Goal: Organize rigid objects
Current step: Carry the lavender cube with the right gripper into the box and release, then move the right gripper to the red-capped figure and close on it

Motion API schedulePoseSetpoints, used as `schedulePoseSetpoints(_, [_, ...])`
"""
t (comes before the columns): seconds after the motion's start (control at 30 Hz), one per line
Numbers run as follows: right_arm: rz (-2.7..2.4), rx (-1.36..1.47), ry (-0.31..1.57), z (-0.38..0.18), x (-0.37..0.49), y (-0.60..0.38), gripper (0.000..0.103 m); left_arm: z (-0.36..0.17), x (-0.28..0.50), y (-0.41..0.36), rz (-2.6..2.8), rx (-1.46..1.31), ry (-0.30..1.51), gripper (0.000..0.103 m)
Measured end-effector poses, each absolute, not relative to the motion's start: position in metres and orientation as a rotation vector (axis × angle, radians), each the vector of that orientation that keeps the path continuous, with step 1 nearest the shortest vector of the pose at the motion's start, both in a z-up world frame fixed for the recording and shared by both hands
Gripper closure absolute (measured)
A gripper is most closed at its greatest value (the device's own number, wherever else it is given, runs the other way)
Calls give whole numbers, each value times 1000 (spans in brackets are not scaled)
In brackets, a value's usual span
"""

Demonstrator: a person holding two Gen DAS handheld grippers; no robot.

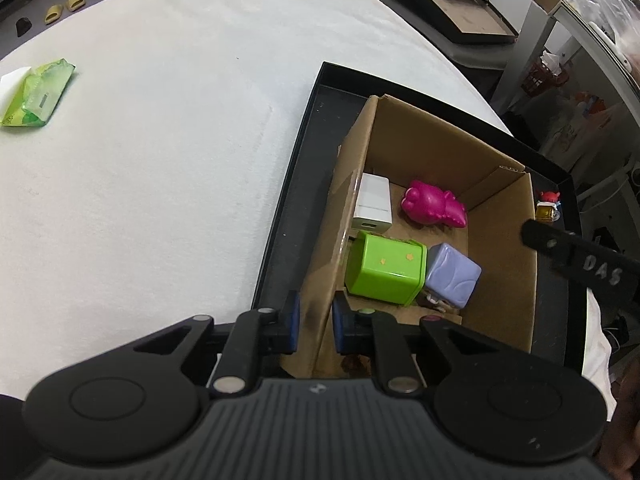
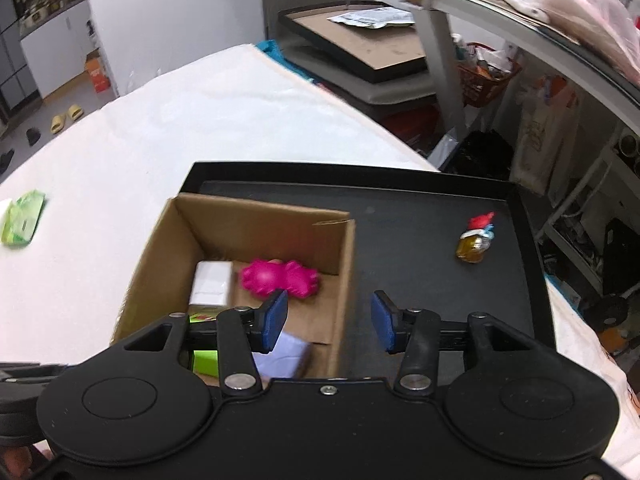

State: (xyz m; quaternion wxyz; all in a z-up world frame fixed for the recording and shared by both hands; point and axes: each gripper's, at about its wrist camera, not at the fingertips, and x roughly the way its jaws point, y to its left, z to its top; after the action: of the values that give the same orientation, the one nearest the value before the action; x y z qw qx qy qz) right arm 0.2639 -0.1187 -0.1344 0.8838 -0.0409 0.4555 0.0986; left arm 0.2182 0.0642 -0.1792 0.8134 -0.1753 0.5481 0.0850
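- Tissue pack (image 1: 37, 94), green, lies at the far left of the white tabletop (image 1: 168, 128), well apart from everything else; a white slip shows just beside its left end.
- Black tray (image 1: 280, 216) sits on the right part of the tabletop, with a cardboard box (image 1: 500, 272) standing inside it against the tray's left side.
- Left gripper (image 1: 314, 328) straddles the box's near-left wall: one blue pad is outside the wall, the other inside, the cardboard pinched between them at a narrow gap.
- White block (image 1: 373, 204) rests inside the box against the left wall, at the far end.
- Green cube (image 1: 386, 270) with small star marks lies nearer the camera, just below the white block and also next to the left wall.
- Pink toy (image 1: 434, 204) lies on the box floor toward the far wall, to the right of the white block.
- Lilac cube (image 1: 452, 276) sits touching the green cube's right side.
- Right gripper (image 2: 329, 322) hangs above the box's right wall, its jaws spread wide with nothing between them; one pad is over the box interior, the other over bare tray floor.
- Small bottle (image 2: 474, 242), amber with a red top, stands alone on the tray floor to the right of the box, well clear of the right gripper. In the left wrist view it shows just beyond the box's right wall.
- Shelving and clutter fill the background at far right; detail is blurred.
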Motion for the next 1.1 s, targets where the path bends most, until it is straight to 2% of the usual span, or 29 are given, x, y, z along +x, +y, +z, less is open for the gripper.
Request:
schedulePoseSetpoints(0.23, [189,-38,940,-137,270,-141,55,-176,224,56,206,-337,1176,87])
schedulePoseSetpoints(0.3, [184,-25,938,-139,272,-147,52,-174,226,54,212,-321,1176,87])
schedulePoseSetpoints(0.47, [171,14,934,-144,276,-166,38,-172,233,48,222,-275,1175,84])
schedulePoseSetpoints(0.57, [158,28,932,-148,280,-177,34,-173,238,46,243,-255,1184,83])
schedulePoseSetpoints(0.87, [125,179,916,-166,299,-215,34,-177,253,39,289,-217,1217,82])
schedulePoseSetpoints(1.1, [89,230,920,-183,321,-239,34,-185,265,34,342,-184,1253,74])
